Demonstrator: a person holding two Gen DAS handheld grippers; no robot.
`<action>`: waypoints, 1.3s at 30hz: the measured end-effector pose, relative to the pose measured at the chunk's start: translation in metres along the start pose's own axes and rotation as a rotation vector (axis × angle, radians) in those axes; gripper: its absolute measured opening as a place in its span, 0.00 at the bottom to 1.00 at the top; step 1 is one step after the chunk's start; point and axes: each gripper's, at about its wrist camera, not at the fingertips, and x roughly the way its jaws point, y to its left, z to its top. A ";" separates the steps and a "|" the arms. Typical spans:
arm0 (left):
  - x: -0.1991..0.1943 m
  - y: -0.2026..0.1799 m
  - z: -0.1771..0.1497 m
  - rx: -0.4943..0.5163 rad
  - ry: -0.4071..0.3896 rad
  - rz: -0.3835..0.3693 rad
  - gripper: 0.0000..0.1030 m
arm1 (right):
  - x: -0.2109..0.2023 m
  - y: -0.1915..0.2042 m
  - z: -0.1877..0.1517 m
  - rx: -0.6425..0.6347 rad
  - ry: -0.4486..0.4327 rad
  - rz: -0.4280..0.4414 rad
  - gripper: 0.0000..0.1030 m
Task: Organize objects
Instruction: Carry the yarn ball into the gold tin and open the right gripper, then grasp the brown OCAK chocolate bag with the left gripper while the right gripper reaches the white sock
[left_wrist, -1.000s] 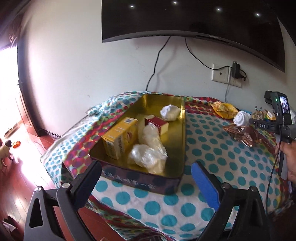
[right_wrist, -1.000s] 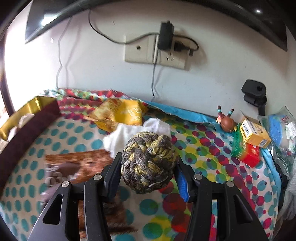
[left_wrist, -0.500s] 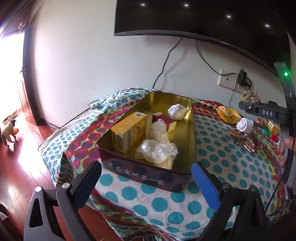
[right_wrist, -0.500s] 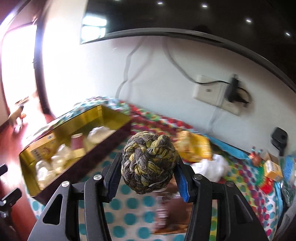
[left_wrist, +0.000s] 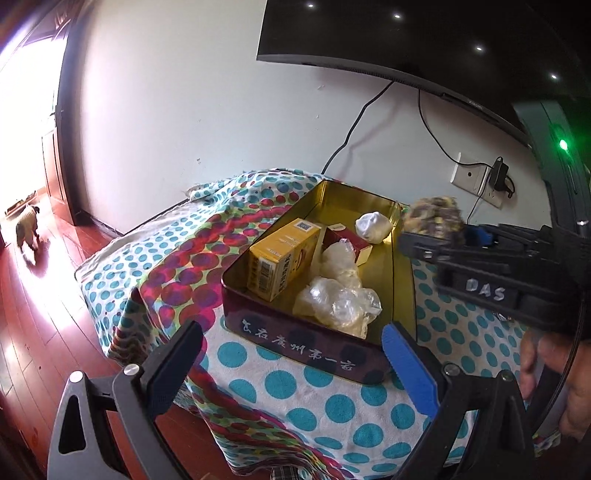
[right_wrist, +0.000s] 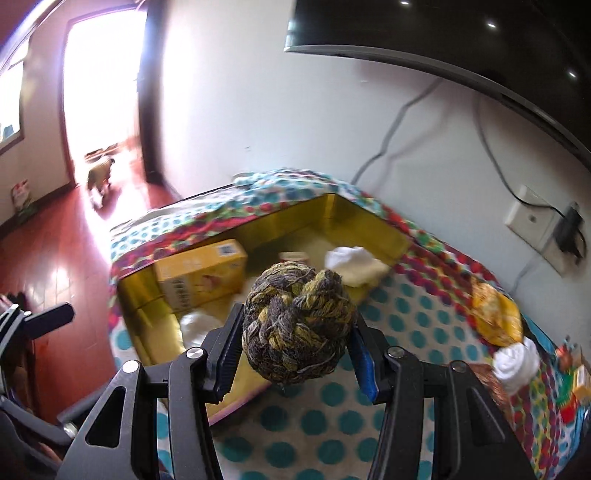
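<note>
My right gripper (right_wrist: 295, 345) is shut on a grey and yellow yarn ball (right_wrist: 297, 321) and holds it above the near right edge of the gold tin (right_wrist: 369, 218). The yarn ball also shows in the left wrist view (left_wrist: 436, 219), over the tin's right rim (left_wrist: 408, 280). The tin holds a yellow box (left_wrist: 282, 264), a red box (left_wrist: 349, 240), a white wad (left_wrist: 373, 227) and clear plastic bags (left_wrist: 338, 302). My left gripper (left_wrist: 291, 356) is open and empty, in front of the tin's near wall.
The table has a dotted cloth (left_wrist: 314, 398). A yellow packet (right_wrist: 495, 312), a white wad (right_wrist: 517, 363) and small boxes (right_wrist: 576, 380) lie at its right. A wall socket with cables (left_wrist: 480, 177) and a screen (left_wrist: 406, 40) are behind. A dog (left_wrist: 26, 225) stands by the doorway.
My right gripper has carried the yarn ball left from the right side of the table to above the tin. My left gripper has drawn back a little.
</note>
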 end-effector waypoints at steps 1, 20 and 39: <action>0.001 0.002 -0.001 -0.010 0.004 -0.001 0.97 | 0.003 0.005 0.002 -0.008 0.003 0.003 0.49; 0.009 0.004 -0.005 -0.008 0.020 -0.017 0.97 | 0.006 -0.007 0.017 0.022 -0.059 -0.081 0.88; -0.024 -0.077 -0.015 0.165 -0.122 -0.184 0.97 | -0.020 -0.295 -0.137 0.599 0.098 -0.569 0.92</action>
